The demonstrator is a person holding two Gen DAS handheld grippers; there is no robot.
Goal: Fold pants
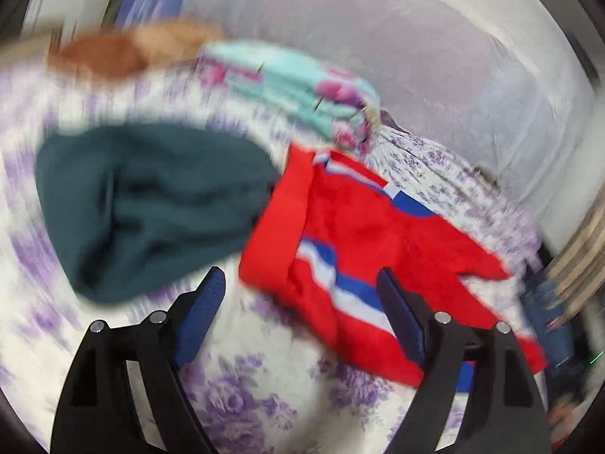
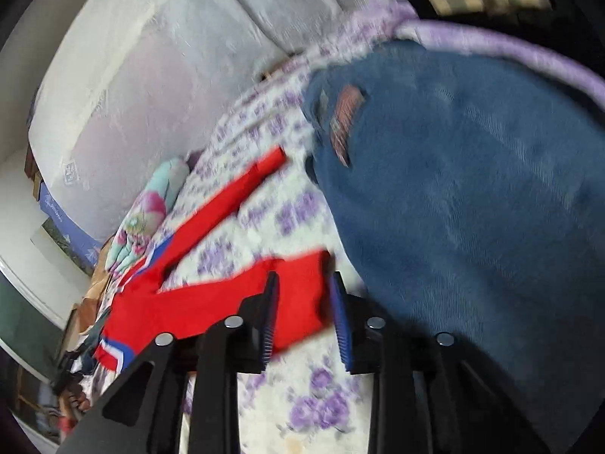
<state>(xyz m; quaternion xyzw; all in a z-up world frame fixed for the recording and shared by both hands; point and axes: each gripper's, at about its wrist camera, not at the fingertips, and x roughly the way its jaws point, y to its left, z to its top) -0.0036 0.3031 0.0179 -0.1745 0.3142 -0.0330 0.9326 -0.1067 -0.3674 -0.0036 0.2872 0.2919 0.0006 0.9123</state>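
Red pants (image 1: 363, 242) with blue and white side stripes lie spread on the floral bedsheet (image 1: 242, 389). My left gripper (image 1: 298, 283) is open above the waistband end, holding nothing. In the right wrist view the red pants (image 2: 211, 299) stretch from lower left toward the middle, one leg angled up. My right gripper (image 2: 302, 287) stands with its jaws part open around the cuff of the nearer leg; the view is blurred and I cannot tell whether the pads touch the cloth.
A dark teal garment (image 1: 151, 204) lies left of the pants. A folded mint and pink floral cloth (image 1: 302, 90) and an orange item (image 1: 124, 49) lie farther back. A large blue denim garment (image 2: 472, 208) lies right of the pants. A white mattress (image 1: 435, 56) stands behind the bed.
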